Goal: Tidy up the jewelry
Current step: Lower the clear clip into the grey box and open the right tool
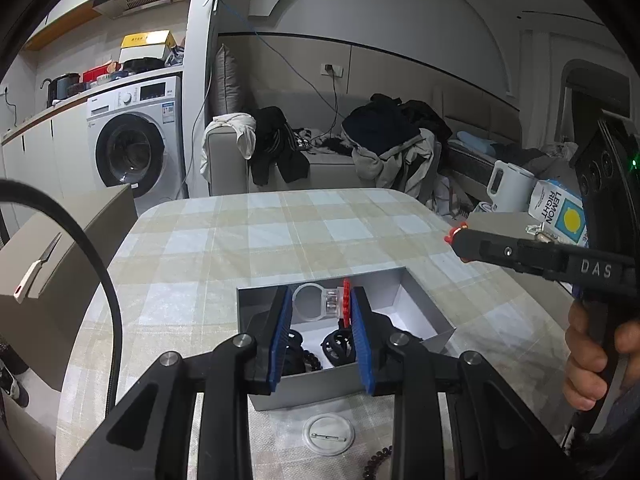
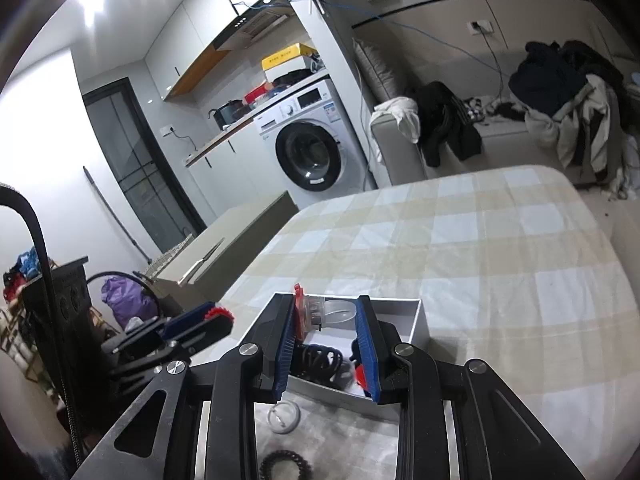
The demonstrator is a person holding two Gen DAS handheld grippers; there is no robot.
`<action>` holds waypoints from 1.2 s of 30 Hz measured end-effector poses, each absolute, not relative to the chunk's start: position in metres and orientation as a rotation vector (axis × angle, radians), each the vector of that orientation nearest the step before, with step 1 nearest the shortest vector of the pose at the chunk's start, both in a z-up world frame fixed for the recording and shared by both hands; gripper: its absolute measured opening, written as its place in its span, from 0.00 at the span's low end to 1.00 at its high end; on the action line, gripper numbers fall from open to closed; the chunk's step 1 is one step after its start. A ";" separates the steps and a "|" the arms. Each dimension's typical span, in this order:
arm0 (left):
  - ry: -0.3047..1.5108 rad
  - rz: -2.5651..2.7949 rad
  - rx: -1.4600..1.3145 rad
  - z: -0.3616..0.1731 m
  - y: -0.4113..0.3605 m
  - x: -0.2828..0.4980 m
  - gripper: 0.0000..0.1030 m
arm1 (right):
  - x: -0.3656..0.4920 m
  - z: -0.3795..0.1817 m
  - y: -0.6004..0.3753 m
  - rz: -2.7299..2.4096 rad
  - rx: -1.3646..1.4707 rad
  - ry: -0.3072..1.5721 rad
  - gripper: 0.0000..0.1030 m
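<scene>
A grey open box (image 1: 416, 300) sits on the checked tablecloth, with black coiled hair ties (image 1: 338, 346) and a clear plastic ring case (image 1: 316, 304) inside; it also shows in the right wrist view (image 2: 416, 320). My left gripper (image 1: 320, 300) hovers over the box, open, with a red toothed piece (image 1: 345, 300) against its right pad. My right gripper (image 2: 326, 308) is open over the box, with the clear case (image 2: 324, 314) between its fingers, touching the left one. A round clear lid (image 1: 328, 434) and a black coil tie (image 2: 286, 466) lie on the cloth in front of the box.
A beige cabinet with a knife (image 1: 38, 268) stands left of the table. A sofa with heaped clothes (image 1: 380, 140) is behind it. A white kettle (image 1: 508, 188) and a lemon carton (image 1: 560, 212) stand at the right. A washing machine (image 2: 316, 152) is at the back.
</scene>
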State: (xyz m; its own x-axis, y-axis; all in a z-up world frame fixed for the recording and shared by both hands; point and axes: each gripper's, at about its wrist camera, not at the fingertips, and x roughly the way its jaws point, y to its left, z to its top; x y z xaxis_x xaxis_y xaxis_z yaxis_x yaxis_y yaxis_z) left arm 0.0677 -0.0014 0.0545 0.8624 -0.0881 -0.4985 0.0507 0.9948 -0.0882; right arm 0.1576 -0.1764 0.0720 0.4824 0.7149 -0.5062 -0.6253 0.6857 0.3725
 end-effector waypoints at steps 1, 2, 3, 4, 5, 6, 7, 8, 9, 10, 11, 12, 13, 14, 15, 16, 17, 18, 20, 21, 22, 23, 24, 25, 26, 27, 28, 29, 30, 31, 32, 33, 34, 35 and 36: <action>0.528 -0.068 -0.072 0.054 0.000 0.068 0.23 | 0.159 0.071 -0.176 0.821 0.145 0.691 0.27; 0.529 -0.066 -0.073 0.053 0.000 0.068 0.23 | 0.160 0.070 -0.175 0.820 0.145 0.698 0.27; 0.533 -0.064 -0.076 0.053 0.001 0.070 0.23 | 0.162 0.068 -0.174 0.817 0.147 0.705 0.27; 0.536 -0.061 -0.077 0.053 0.002 0.072 0.23 | 0.164 0.066 -0.173 0.818 0.148 0.713 0.27; 0.538 -0.057 -0.078 0.052 0.004 0.073 0.23 | 0.166 0.064 -0.172 0.816 0.151 0.721 0.27; 0.541 -0.056 -0.078 0.052 0.004 0.075 0.23 | 0.168 0.062 -0.171 0.809 0.152 0.728 0.27; 0.546 -0.055 -0.080 0.051 0.005 0.076 0.23 | 0.170 0.060 -0.170 0.806 0.150 0.735 0.27; 0.550 -0.053 -0.083 0.050 0.006 0.078 0.23 | 0.173 0.056 -0.169 0.800 0.148 0.746 0.27; 0.558 -0.057 -0.083 0.049 0.006 0.080 0.23 | 0.175 0.054 -0.167 0.796 0.145 0.756 0.27; 0.564 -0.060 -0.082 0.047 0.007 0.081 0.23 | 0.177 0.051 -0.166 0.794 0.143 0.769 0.27; 0.571 -0.059 -0.083 0.046 0.007 0.081 0.23 | 0.178 0.049 -0.165 0.791 0.142 0.779 0.27; 0.577 -0.062 -0.083 0.044 0.007 0.082 0.23 | 0.180 0.045 -0.163 0.782 0.134 0.798 0.27; 0.582 -0.064 -0.081 0.043 0.008 0.082 0.23 | 0.182 0.041 -0.160 0.766 0.112 0.828 0.27; 0.588 -0.065 -0.078 0.041 0.008 0.082 0.23 | 0.183 0.038 -0.159 0.757 0.099 0.842 0.27; 0.594 -0.062 -0.075 0.040 0.008 0.083 0.23 | 0.185 0.034 -0.156 0.748 0.083 0.865 0.27; 0.598 -0.062 -0.074 0.039 0.008 0.084 0.23 | 0.186 0.031 -0.155 0.746 0.079 0.877 0.27; 0.602 -0.059 -0.074 0.037 0.009 0.084 0.23 | 0.187 0.027 -0.154 0.745 0.073 0.896 0.27; 0.609 -0.054 -0.076 0.036 0.009 0.086 0.23 | 0.188 0.025 -0.153 0.747 0.075 0.901 0.27; 0.622 -0.048 -0.076 0.033 0.009 0.089 0.23 | 0.187 0.023 -0.152 0.754 0.081 0.903 0.27; 0.626 -0.047 -0.076 0.031 0.009 0.090 0.23 | 0.187 0.022 -0.151 0.758 0.083 0.903 0.27; 0.630 -0.046 -0.075 0.030 0.009 0.091 0.23 | 0.187 0.022 -0.150 0.760 0.082 0.904 0.27; 0.632 -0.046 -0.075 0.030 0.009 0.093 0.23 | 0.187 0.022 -0.148 0.761 0.078 0.906 0.27; 0.635 -0.046 -0.073 0.028 0.008 0.094 0.23 | 0.187 0.021 -0.147 0.762 0.073 0.904 0.27; 0.639 -0.045 -0.072 0.027 0.008 0.095 0.23 | 0.187 0.022 -0.145 0.765 0.068 0.902 0.27; 0.642 -0.045 -0.072 0.026 0.007 0.095 0.23 | 0.187 0.022 -0.144 0.765 0.065 0.902 0.27; 0.647 -0.044 -0.074 0.025 0.007 0.096 0.23 | 0.187 0.021 -0.143 0.763 0.063 0.899 0.27; 0.650 -0.045 -0.075 0.024 0.008 0.095 0.23 | 0.188 0.021 -0.142 0.761 0.059 0.898 0.27; 0.652 -0.048 -0.074 0.023 0.007 0.094 0.23 | 0.187 0.020 -0.143 0.756 0.049 0.893 0.27; 0.654 -0.048 -0.071 0.023 0.008 0.093 0.23 | 0.187 0.019 -0.143 0.754 0.044 0.890 0.27; 0.654 -0.046 -0.066 0.022 0.007 0.092 0.23 | 0.187 0.018 -0.144 0.756 0.040 0.890 0.27; 0.655 -0.043 -0.060 0.021 0.007 0.092 0.23 | 0.187 0.016 -0.144 0.759 0.042 0.894 0.27; 0.657 -0.044 -0.060 0.020 0.008 0.092 0.23 | 0.187 0.015 -0.145 0.760 0.045 0.896 0.28; 0.660 -0.045 -0.064 0.019 0.008 0.092 0.23 | 0.187 0.015 -0.146 0.763 0.048 0.893 0.28; 0.662 -0.046 -0.067 0.019 0.008 0.093 0.23 | 0.187 0.016 -0.145 0.762 0.046 0.894 0.28; 0.665 -0.045 -0.065 0.019 0.007 0.095 0.23 | 0.187 0.016 -0.145 0.760 0.047 0.893 0.28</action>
